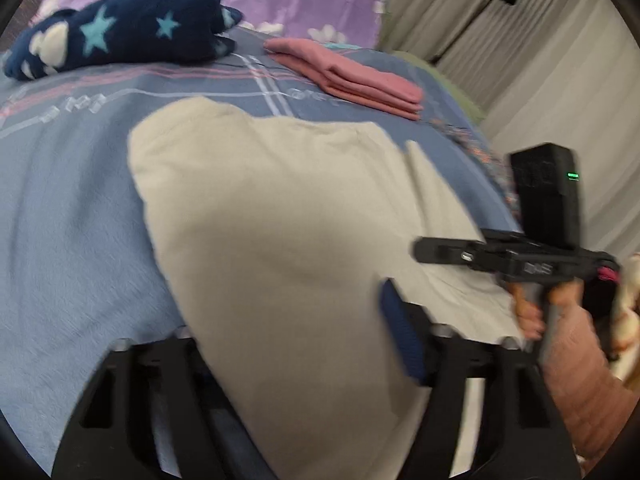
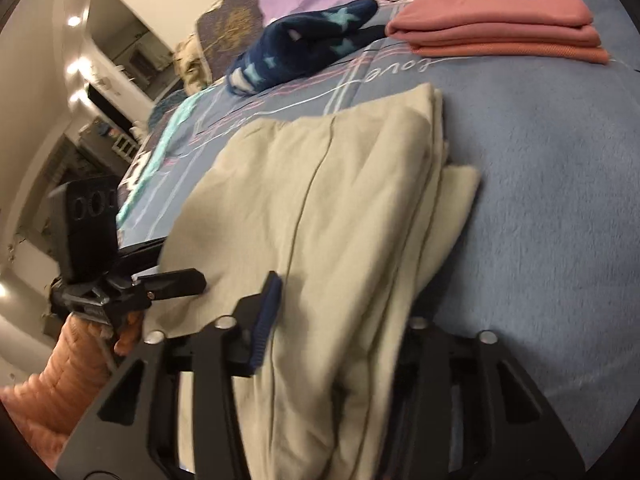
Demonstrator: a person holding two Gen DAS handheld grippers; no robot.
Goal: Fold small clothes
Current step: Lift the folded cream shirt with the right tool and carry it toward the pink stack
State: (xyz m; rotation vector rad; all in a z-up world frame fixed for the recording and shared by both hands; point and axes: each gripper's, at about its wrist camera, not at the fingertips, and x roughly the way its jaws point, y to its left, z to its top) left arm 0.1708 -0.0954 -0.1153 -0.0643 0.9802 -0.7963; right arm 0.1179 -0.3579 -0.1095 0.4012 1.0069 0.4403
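A beige garment (image 1: 280, 220) lies folded lengthwise on the blue bedspread (image 1: 72, 220). Its near end runs between the jaws of my left gripper (image 1: 292, 332). The jaws stand apart, and the cloth drapes over the left finger and reaches the blue pad (image 1: 400, 336) on the right. In the right wrist view the layered edge of the garment (image 2: 340, 200) fills the gap of my right gripper (image 2: 340, 320), whose jaws also stand apart. Each gripper shows in the other's view: the right gripper (image 1: 448, 254) and the left gripper (image 2: 180, 280), both at the cloth's near corners.
A folded pink stack (image 1: 352, 76) (image 2: 500, 28) and a navy star-patterned garment (image 1: 132, 28) (image 2: 308, 48) lie farther back. A purple floral pillow (image 1: 300, 0) is behind them. Grey curtains (image 1: 540, 80) hang past the bed's right edge. A person's pink sleeve (image 2: 68, 360) holds the left gripper.
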